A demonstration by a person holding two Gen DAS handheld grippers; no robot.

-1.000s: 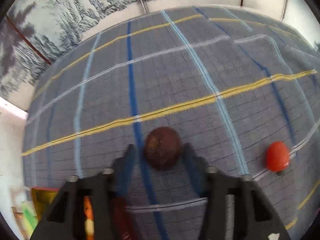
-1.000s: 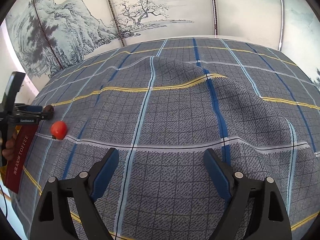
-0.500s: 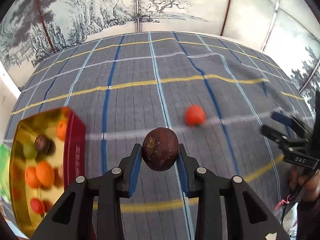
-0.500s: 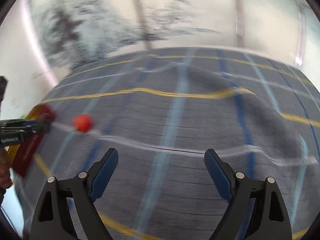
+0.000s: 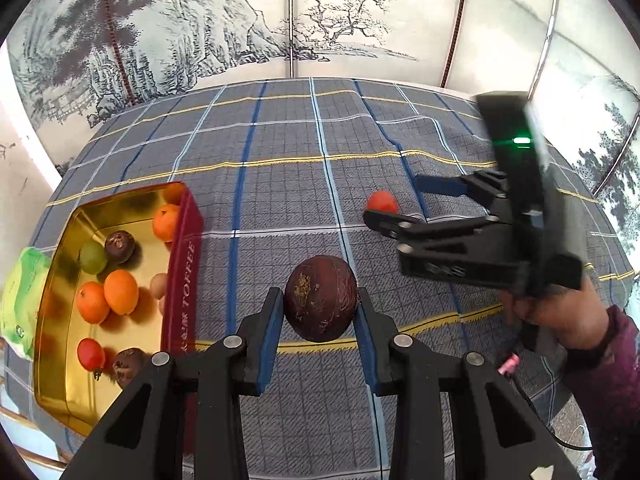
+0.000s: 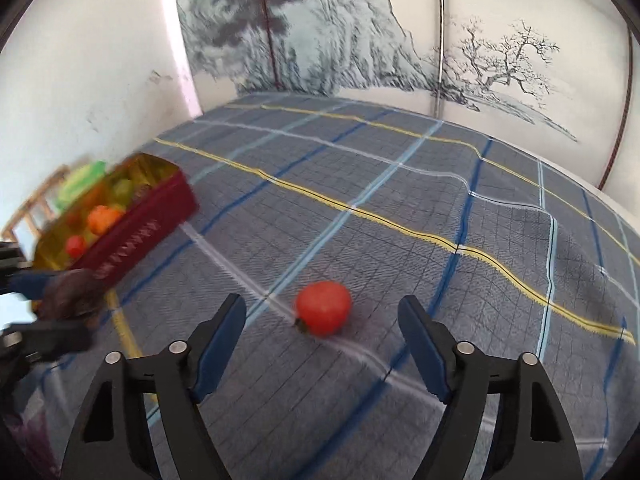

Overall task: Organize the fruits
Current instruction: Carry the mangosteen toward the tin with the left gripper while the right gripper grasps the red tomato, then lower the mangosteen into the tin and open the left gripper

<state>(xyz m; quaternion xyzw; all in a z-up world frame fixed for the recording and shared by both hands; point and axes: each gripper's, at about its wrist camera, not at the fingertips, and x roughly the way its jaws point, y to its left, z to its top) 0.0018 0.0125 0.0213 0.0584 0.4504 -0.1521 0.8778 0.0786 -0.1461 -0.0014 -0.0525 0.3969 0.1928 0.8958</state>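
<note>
The red tin's (image 5: pixel 182 280) side wall reads "TOFFEE", other lettering illegible.

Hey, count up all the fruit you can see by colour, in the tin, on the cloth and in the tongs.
Orange: 3
Red: 2
Dark brown: 3
Green: 1
Pale tan, half hidden by the tin wall: 1
Total: 10

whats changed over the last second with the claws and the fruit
The left claw closed on the dark brown fruit and lifted it off the cloth, swinging toward the toffee tin, now in view. The right claw turned toward the red tomato and moved in, so it now sits just ahead between the open fingers. The tomato is unmoved on the plaid cloth, and the right claw is still empty.
</note>
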